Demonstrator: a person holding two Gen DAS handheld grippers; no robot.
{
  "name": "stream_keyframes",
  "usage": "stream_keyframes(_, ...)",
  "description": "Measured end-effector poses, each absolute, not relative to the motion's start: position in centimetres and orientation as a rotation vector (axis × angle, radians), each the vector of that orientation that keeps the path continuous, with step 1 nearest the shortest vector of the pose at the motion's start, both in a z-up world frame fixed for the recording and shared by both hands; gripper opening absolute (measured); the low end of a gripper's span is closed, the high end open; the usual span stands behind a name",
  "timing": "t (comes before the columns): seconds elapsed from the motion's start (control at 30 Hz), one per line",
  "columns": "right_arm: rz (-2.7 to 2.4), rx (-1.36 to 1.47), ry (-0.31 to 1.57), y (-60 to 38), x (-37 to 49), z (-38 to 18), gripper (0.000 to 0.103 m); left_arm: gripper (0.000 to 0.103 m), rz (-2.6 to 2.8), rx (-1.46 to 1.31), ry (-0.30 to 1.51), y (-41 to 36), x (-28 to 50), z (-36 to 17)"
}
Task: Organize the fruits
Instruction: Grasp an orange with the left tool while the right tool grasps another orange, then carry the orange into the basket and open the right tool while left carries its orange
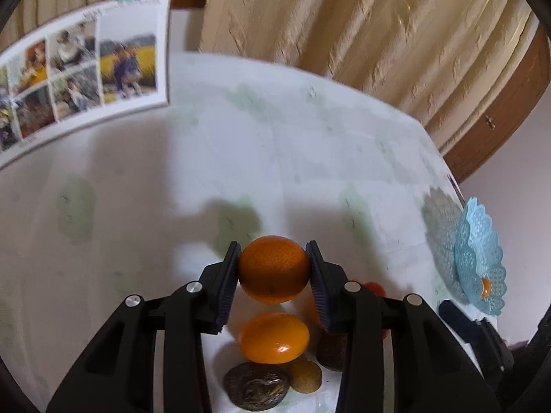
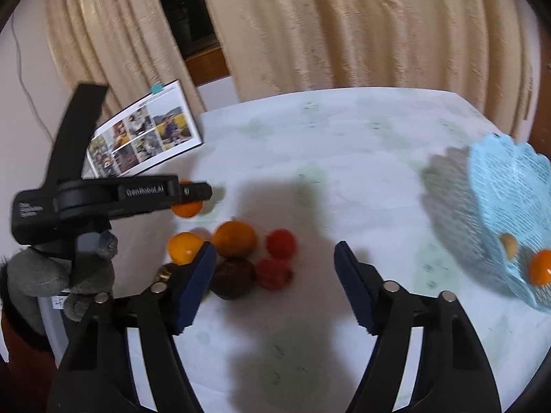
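My left gripper (image 1: 272, 268) is shut on an orange (image 1: 273, 268) and holds it above the table; it also shows in the right wrist view (image 2: 193, 194) at the left. Below it lie a smooth orange fruit (image 1: 274, 337), a dark brown fruit (image 1: 256, 385), a small tan fruit (image 1: 305, 376) and a red fruit (image 1: 375, 288). In the right wrist view the pile holds an orange (image 2: 234, 239), two red fruits (image 2: 281, 243) and a dark fruit (image 2: 232, 277). My right gripper (image 2: 275, 268) is open and empty, just right of the pile. A blue lace basket (image 2: 509, 186) at the right holds fruit.
A photo booklet (image 1: 82, 79) stands at the table's back left, also in the right wrist view (image 2: 144, 137). Beige curtains (image 1: 361, 34) hang behind the table. The white cloth-covered table (image 2: 344, 172) ends at the right just beyond the basket (image 1: 478, 251).
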State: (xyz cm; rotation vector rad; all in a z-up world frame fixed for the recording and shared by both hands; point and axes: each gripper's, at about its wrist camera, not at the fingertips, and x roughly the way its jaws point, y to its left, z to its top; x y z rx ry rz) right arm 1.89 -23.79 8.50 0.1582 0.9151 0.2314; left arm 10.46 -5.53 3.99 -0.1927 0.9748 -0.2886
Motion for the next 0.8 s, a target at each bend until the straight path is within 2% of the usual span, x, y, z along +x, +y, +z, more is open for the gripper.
stream_keyframes(0.17, 0.298, 0.152, 0.96, -21.3, 4.1, 7.4, 0.062, 0.039, -0.264, -0.2, 0.919, -4.4, 10.1, 5.8)
stream_keyframes(0.33, 0.313, 0.089, 0.994, -18.9, 6.1, 6.0, 0.047, 0.039, -0.255, -0.211, 0.884, -3.4, 9.8, 7.1)
stream_keyframes(0.47, 0.286, 0.058, 1.004, -18.4, 6.9, 5.0, 0.041, 0.039, -0.257, -0.219, 0.878, -3.0, 9.6, 7.5)
stream_keyframes(0.8, 0.292, 0.08, 1.029, -18.6, 7.0, 4.6, 0.04, 0.039, -0.262, -0.213, 0.883, -3.3, 9.7, 7.4)
